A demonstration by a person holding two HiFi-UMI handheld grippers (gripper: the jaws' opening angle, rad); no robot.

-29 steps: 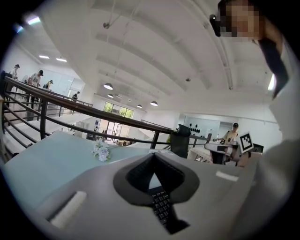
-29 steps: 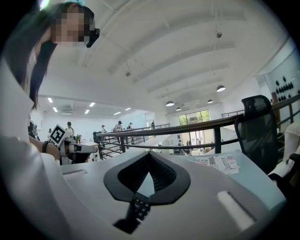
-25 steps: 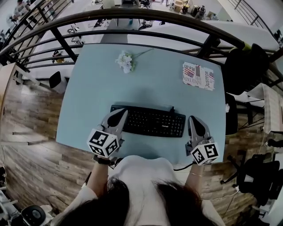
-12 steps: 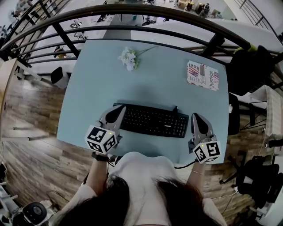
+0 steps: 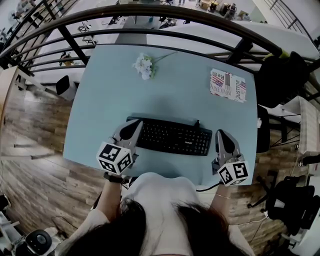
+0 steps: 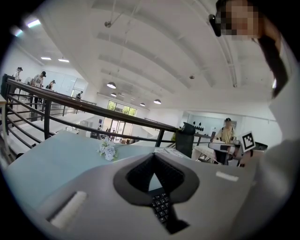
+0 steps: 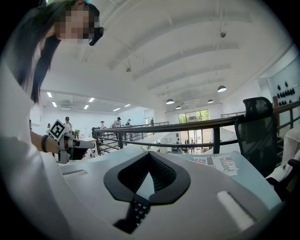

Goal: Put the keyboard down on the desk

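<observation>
A black keyboard (image 5: 169,136) lies flat on the pale blue desk (image 5: 110,100), near its front edge. My left gripper (image 5: 135,125) is shut, and its tips sit over the keyboard's left end. My right gripper (image 5: 221,134) is shut just off the keyboard's right end. In the left gripper view the jaws (image 6: 153,157) meet at the tip, and keyboard keys (image 6: 161,206) show through the slot below them. The right gripper view has the same look: closed jaws (image 7: 150,153) with keys (image 7: 137,210) visible underneath. Nothing sits between either pair of tips.
White flowers (image 5: 144,66) lie at the desk's far left and a printed card (image 5: 228,85) at its far right. A dark railing (image 5: 165,12) runs behind the desk. A black chair (image 5: 280,75) stands to the right. A cable leaves the keyboard's back edge.
The head camera has shifted slightly. The keyboard and both grippers keep their places.
</observation>
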